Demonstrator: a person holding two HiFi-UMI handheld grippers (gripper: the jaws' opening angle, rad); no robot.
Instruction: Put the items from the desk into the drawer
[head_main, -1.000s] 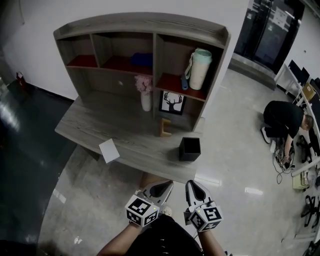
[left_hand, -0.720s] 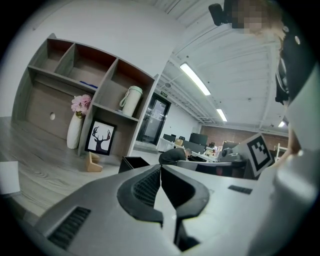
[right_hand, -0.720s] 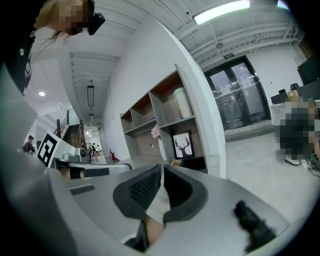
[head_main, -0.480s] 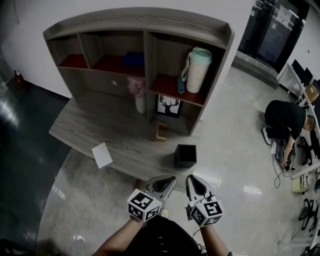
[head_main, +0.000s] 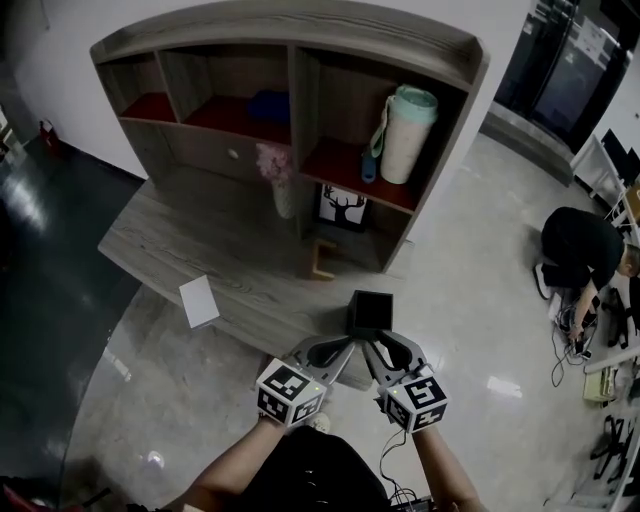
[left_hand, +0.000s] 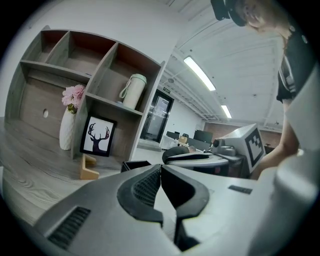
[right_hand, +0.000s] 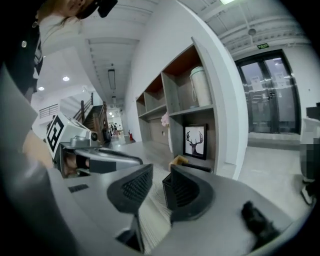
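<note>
Got the left hand-held gripper (head_main: 335, 351) clenched shut, empty, and the right hand-held gripper (head_main: 384, 350) released, jaws a bit apart. Just past both tips: black box (head_main: 372, 312) at the near edge of the tabletop (head_main: 180, 235). White card (head_main: 199, 300) lying well off left.

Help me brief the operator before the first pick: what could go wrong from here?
The black box stands near the front edge of the desk, right in front of the open right hand-held gripper; a bump could shove or tip it.
The left hand-held gripper is shut and close beside the right; they might collide.
The white card lies flat at the edge and may slide off when pinched.
</note>
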